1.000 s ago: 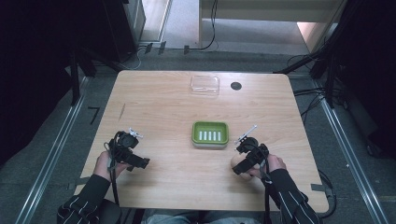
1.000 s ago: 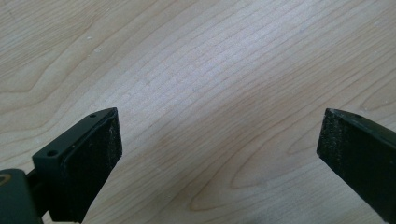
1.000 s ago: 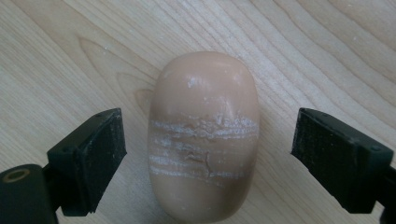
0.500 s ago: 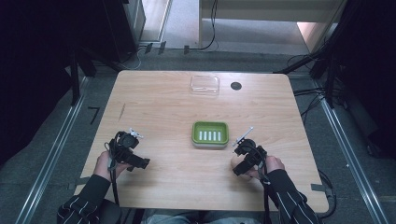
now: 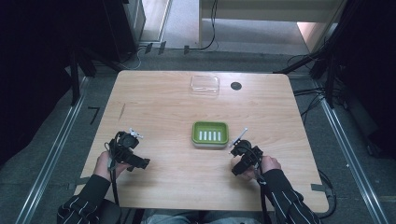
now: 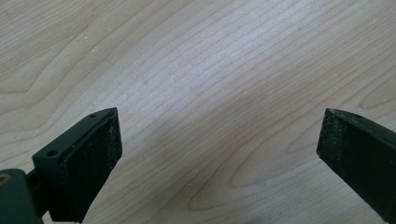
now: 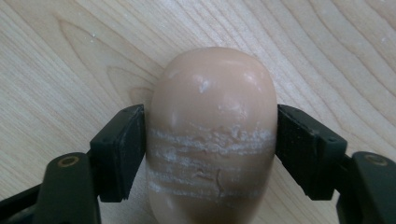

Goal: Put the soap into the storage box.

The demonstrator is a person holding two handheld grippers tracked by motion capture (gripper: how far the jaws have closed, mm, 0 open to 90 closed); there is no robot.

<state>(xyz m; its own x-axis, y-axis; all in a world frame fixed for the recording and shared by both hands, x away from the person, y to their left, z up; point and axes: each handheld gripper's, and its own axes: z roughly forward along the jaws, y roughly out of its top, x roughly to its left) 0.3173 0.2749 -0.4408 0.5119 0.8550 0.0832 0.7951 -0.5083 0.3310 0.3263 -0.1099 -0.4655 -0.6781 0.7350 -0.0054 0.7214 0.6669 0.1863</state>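
Observation:
A peach-coloured bar of soap [image 7: 212, 140] with whitish scuff lines sits between the pads of my right gripper [image 7: 210, 116], which is shut on its sides just above the wooden table [image 7: 56, 56]. In the high view the right gripper [image 5: 239, 167] is near the table's front right, a little right of and nearer than a green soap dish [image 5: 210, 124] with white ridges inside. My left gripper [image 5: 139, 164] hovers at the front left. Its jaws [image 6: 219, 121] stand wide open over bare wood, with nothing between them.
A clear plastic container [image 5: 204, 85] lies at the far middle of the table, with a small black round spot [image 5: 236, 86] to its right. Dark stands and cables surround the table on the floor.
The right gripper has shifted slightly left and toward the near edge with the soap in it. The left gripper has stayed where it was.

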